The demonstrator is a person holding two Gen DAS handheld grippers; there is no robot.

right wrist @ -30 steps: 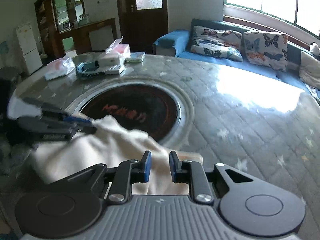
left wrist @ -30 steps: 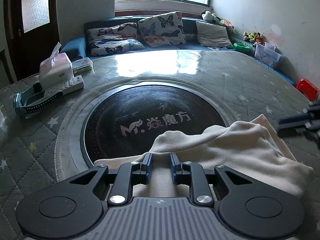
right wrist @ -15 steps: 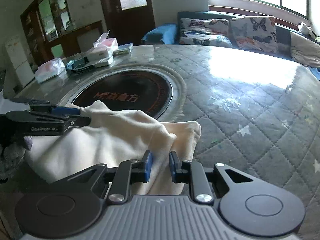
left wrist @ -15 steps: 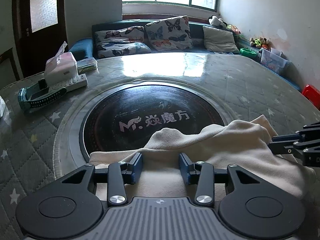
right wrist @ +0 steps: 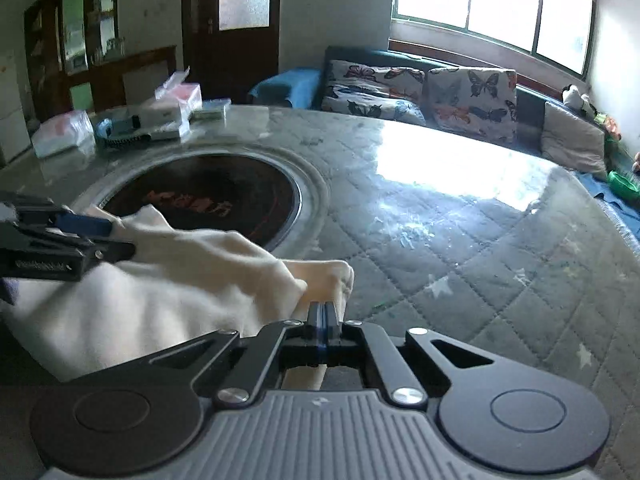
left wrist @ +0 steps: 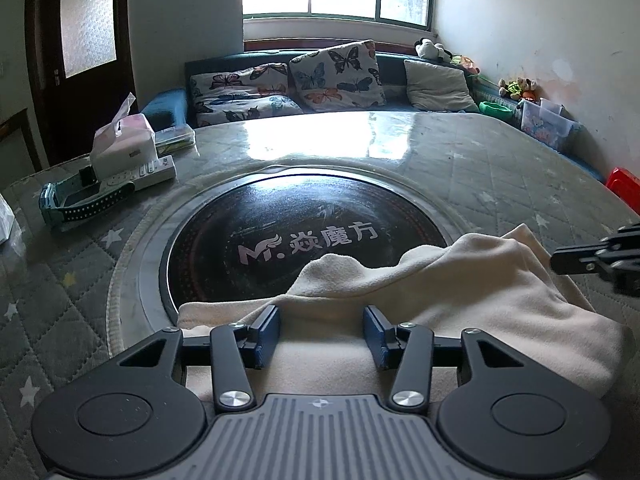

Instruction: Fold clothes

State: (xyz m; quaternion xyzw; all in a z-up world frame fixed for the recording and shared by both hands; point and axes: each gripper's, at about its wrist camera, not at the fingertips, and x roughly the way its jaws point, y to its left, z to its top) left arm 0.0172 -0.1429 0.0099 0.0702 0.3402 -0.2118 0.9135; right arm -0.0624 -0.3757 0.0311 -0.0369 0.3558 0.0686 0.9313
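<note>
A cream, fleecy garment [left wrist: 472,300] is seen bunched at the near edge of a round table covered in grey quilted, star-printed cloth under a glossy clear sheet [left wrist: 500,168], its far hem lapping onto the black circular inset panel with white lettering [left wrist: 280,220] at the table's centre. The left gripper [left wrist: 320,330] is held with its blue-padded fingers spread wide above the near part of the fabric, nothing being pinched between them; a spread of this kind appears suited to a fresh hold on the cloth or to a recent letting-go, and the pictures do not settle which. The right gripper [right wrist: 322,314] is shown pressed together on a rolled corner of the garment at its right end, so that this end is kept gathered and lifted slightly off the table. The cloth is layered and rumpled rather than flat, which would fit a fold partly made as well as one about to be smoothed. A white tissue box [left wrist: 122,148], a white remote control [left wrist: 140,174] and a blue-and-black strapped device [left wrist: 76,204] are left at the far left, well apart from the garment.
</note>
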